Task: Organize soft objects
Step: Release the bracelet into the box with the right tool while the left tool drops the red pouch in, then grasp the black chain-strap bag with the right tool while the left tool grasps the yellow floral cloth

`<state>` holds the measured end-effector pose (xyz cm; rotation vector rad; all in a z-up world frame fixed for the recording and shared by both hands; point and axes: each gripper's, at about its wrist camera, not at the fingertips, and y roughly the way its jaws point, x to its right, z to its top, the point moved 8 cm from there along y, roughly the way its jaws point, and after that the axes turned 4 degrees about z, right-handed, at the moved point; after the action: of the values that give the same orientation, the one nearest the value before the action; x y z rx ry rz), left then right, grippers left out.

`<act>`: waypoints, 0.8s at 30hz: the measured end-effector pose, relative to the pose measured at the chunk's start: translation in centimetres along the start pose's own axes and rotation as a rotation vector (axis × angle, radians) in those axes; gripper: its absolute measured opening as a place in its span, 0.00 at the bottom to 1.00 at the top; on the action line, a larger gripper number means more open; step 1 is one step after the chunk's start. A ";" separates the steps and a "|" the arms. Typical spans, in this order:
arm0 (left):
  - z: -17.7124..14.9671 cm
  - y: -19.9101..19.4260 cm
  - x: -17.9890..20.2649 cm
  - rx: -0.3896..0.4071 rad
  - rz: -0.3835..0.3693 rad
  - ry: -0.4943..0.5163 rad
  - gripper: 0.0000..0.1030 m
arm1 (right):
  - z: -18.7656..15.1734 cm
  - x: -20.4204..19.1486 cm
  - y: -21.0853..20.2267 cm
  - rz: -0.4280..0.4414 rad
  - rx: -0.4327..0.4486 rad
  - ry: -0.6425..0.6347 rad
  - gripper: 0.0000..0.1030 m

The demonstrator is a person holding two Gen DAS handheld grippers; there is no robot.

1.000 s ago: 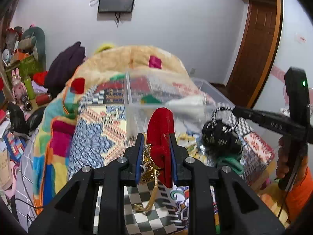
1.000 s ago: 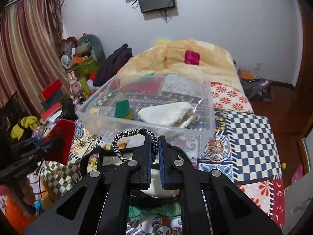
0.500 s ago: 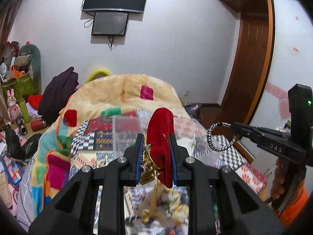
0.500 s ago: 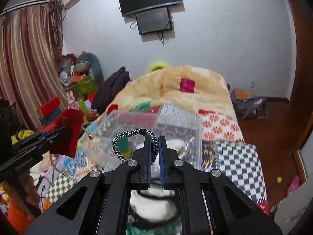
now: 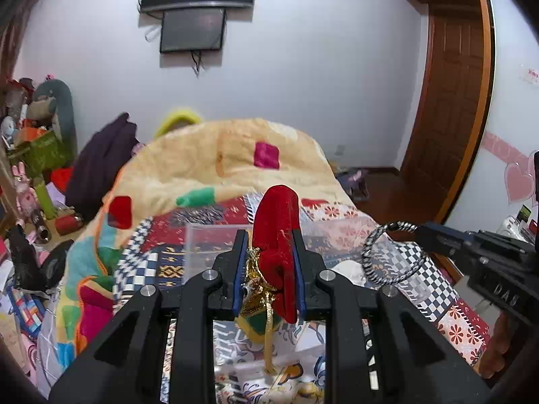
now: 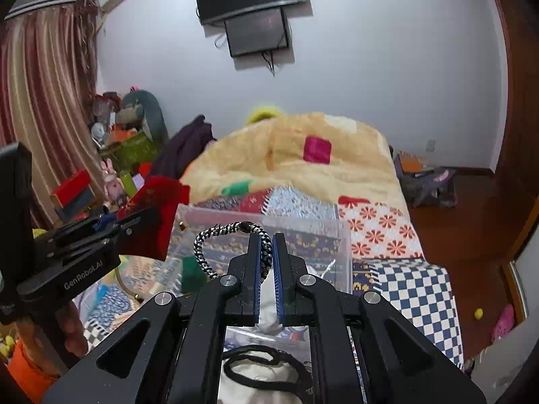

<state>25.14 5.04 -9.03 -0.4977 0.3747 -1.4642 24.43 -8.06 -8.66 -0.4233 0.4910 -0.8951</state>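
Note:
My left gripper (image 5: 269, 235) is shut on a red velvet pouch (image 5: 277, 235) with a gold cord, held above the near side of a clear plastic bin (image 5: 209, 245) on the bed. My right gripper (image 6: 266, 240) is shut on a black-and-white braided loop (image 6: 215, 235), held above the bin (image 6: 303, 232). The loop (image 5: 387, 259) and right gripper (image 5: 424, 232) show at the right in the left wrist view. The pouch (image 6: 155, 215) and left gripper (image 6: 134, 222) show at the left in the right wrist view. A green item (image 6: 193, 269) and white cloth lie in the bin.
A patchwork quilt (image 5: 438, 289) covers the bed, with a yellow blanket (image 5: 229, 155) heaped behind the bin. A black loop on white cloth (image 6: 266, 367) lies below my right gripper. Toys and boxes (image 5: 37, 168) crowd the left. A wooden door (image 5: 451, 107) is at the right.
Both grippers have risen with their loads and moved toward the bin. The view has tilted up and the clutter on the bed below has dropped out of sight.

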 end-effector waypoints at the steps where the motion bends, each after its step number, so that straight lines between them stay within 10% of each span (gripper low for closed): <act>1: -0.3 0.7 0.2 -0.024 -0.004 0.003 0.23 | -0.2 0.1 0.4 -0.004 -0.012 0.000 0.06; 12: -4.5 6.0 1.7 -0.232 -0.014 0.074 0.23 | -3.4 1.4 4.4 -0.007 -0.173 0.017 0.06; 17: -4.9 5.9 1.5 -0.253 -0.037 0.050 0.39 | -4.1 1.2 4.7 -0.010 -0.220 0.001 0.09; 24: -3.7 2.6 1.0 -0.174 -0.022 0.058 0.60 | -3.0 1.3 2.0 0.005 -0.161 0.011 0.54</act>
<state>25.47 3.77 -13.48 -0.6006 0.5469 -1.4763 24.66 -8.48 -12.49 -0.5640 0.5767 -0.8569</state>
